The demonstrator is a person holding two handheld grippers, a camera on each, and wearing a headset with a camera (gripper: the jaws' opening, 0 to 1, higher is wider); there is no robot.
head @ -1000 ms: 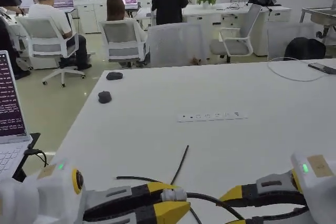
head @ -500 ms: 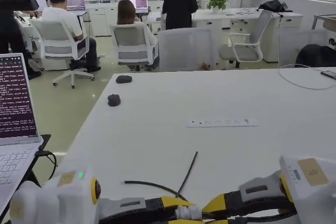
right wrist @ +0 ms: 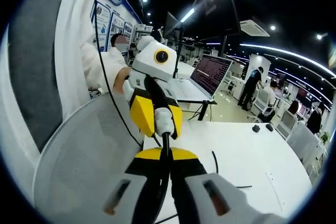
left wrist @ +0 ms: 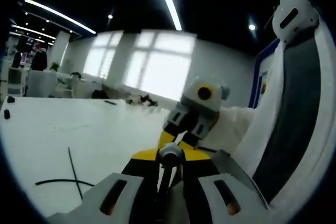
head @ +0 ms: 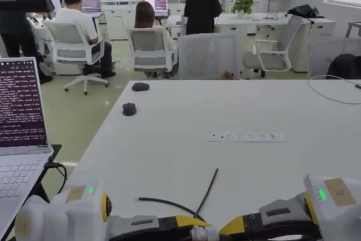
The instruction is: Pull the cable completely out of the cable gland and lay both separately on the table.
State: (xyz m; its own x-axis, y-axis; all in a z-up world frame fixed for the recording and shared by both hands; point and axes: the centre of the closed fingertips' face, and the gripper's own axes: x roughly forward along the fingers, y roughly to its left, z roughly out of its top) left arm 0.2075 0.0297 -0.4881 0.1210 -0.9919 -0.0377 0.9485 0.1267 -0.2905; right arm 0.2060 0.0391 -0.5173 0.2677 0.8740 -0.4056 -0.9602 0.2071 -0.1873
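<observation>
One gap has closed in the last second. The right gripper (right wrist: 164,156) was well apart from the gland (right wrist: 163,123), with a bare run of cable (right wrist: 166,141) between them. Now its jaw tips sit just beside the gland. The head view also tilted up, but that's the camera, not the parts.

Left gripper (left wrist: 169,156): jaws clamped on the gland, held in the air close to us, off the table (head: 254,105).

Right gripper: jaws nearly shut, pinching the cable right at the gland's mouth.

The cable's tail lies on the table ahead of us, as a curve and a straight run that cross. We can't tell how much is still inside the gland.

Our read: this is a re-grip close in, not progress on the pull itself. The cable is still threaded and nothing is laid down yet. The next stroke needs the grippers drawn apart along the cable's line, with the gland held steady. Risk: the cable slips through the right jaws instead of through the gland.
</observation>
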